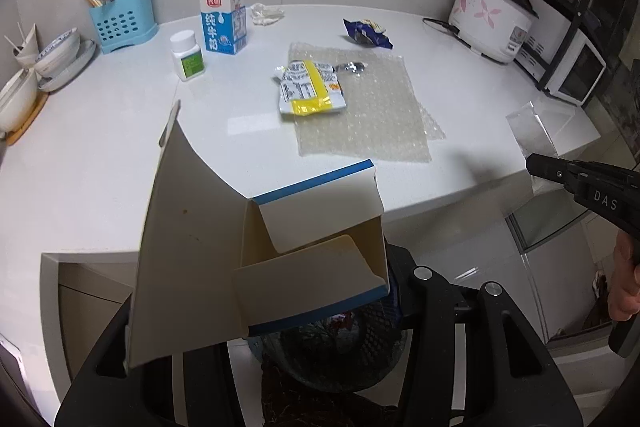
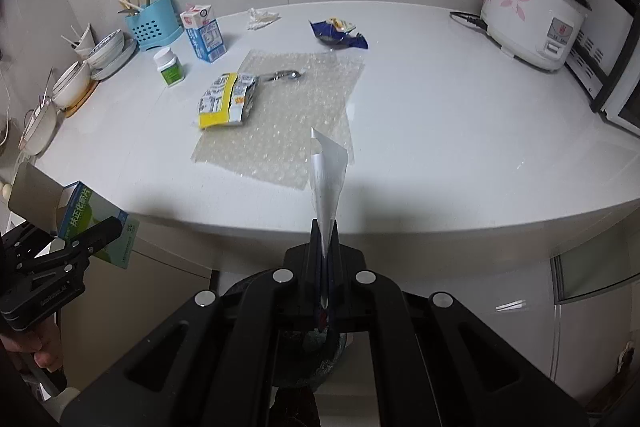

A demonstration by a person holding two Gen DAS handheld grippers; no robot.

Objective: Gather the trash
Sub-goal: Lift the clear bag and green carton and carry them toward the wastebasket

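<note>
Trash still lies on the table [image 2: 440, 115], and more hangs in both grippers over a black mesh waste basket [image 1: 340, 359] on the floor below the table's near edge. Furthest left of that basket, the left gripper [image 2: 102, 227] has its jaws clamped on an opened medicine carton [image 1: 248, 239], whose loose flaps stand wide; they could catch the basket's rim, or the carton could tip and fall beside it if let go off-centre. Right of the carton, the right gripper [image 2: 325, 259] has its jaws pressed together on a thin clear plastic sheet [image 2: 328, 171]; so light a film may cling to the pads or drift past the basket when released. Beyond the basket on the table wait a yellow snack wrapper [image 1: 310, 87] on a bubble wrap sheet [image 1: 368, 111], with a blue wrapper [image 1: 366, 33] further back. The bubble wrap lies flat and may slide rather than lift, dragging the foil scrap [image 1: 350, 67] resting on it.
</note>
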